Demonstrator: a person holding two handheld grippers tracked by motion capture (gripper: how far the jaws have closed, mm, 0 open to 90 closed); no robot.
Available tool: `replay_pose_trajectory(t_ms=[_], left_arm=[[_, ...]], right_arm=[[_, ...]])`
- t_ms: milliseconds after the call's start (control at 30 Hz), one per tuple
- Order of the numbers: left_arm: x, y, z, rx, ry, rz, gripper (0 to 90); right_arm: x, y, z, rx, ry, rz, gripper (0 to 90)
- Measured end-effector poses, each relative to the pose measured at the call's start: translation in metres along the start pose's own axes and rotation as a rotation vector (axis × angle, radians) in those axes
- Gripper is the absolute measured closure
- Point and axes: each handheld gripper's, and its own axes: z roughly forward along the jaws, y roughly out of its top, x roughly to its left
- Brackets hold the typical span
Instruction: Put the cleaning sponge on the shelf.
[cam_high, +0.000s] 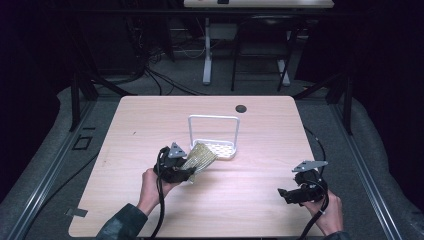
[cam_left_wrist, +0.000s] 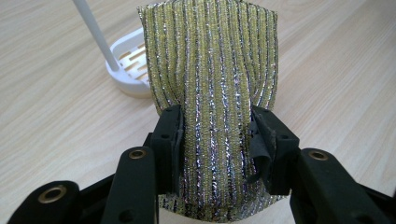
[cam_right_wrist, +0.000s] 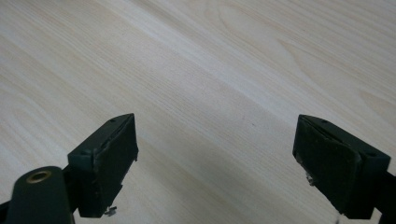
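Left gripper (cam_high: 187, 172) has its jaws clamped on a glittery gold-and-silver striped scouring cloth (cam_left_wrist: 212, 88), both pads pressed into the fabric about halfway down its length. In the left gripper view the cloth stands up between the jaws and runs well past their tips, top edge bunched and slightly curled; a short bit hangs below the pads toward the gripper body. In the high view the cloth (cam_high: 199, 157) sticks out ahead of the jaws toward a white wire-handled drainer rack (cam_high: 214, 148), far end just at the rack's near edge (touching or not, cannot tell). The rack sits beyond the jaw tips and to their left in the left gripper view (cam_left_wrist: 126, 70), slotted base flat on the desk (cam_high: 260, 130), thin white upright rising from it.

Right gripper (cam_high: 283, 193) is well apart from the cloth, held low over the desk near the front right edge. Its jaws stand wide with nothing between them; bare pale wood grain (cam_right_wrist: 210, 84) lies between and beyond the pads in the right gripper view. Pads look worn at the edges. A hand (cam_high: 150, 185) grips the left gripper's body, another hand (cam_high: 327, 212) the right one. Small dark round hole cap (cam_high: 241, 108) far beyond the rack.
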Motion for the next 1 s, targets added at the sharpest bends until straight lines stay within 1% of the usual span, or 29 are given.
replay_pose_trajectory(t_ms=[167, 233, 400, 500, 567, 633, 700, 867, 1000], left_arm=[[-0.003, 0.005, 0.005, -0.009, 0.004, 0.004, 57.8], [-0.003, 0.008, 0.007, -0.008, -0.002, 0.005, 57.8], [-0.005, 0.012, 0.015, -0.018, -0.013, -0.006, 57.9], [-0.007, 0.015, 0.02, -0.014, -0.017, 0.0, 58.1], [-0.008, 0.016, 0.024, -0.017, -0.01, 0.002, 58.3], [-0.008, 0.017, 0.026, -0.01, -0.009, 0.008, 58.7], [-0.008, 0.018, 0.029, -0.014, -0.009, -0.001, 58.8], [-0.006, 0.022, 0.034, -0.017, 0.009, -0.008, 58.9], [-0.004, 0.024, 0.039, -0.016, 0.01, -0.019, 58.9]], right_arm=[[0.0, 0.001, 0.0, -0.008, -0.003, -0.008, 13.3], [0.0, 0.001, 0.0, -0.005, 0.001, -0.006, 13.2], [0.0, 0.0, -0.001, -0.009, -0.005, -0.004, 13.5], [0.001, 0.0, -0.002, -0.011, -0.002, -0.002, 13.5], [0.002, 0.0, -0.001, -0.008, 0.001, -0.002, 13.5], [0.001, 0.001, 0.0, -0.009, 0.001, -0.011, 13.5], [0.001, 0.001, 0.0, -0.01, 0.001, -0.012, 13.5], [0.002, 0.0, -0.002, -0.009, -0.002, -0.002, 13.5], [0.003, 0.0, -0.002, -0.014, -0.002, -0.002, 13.5]])
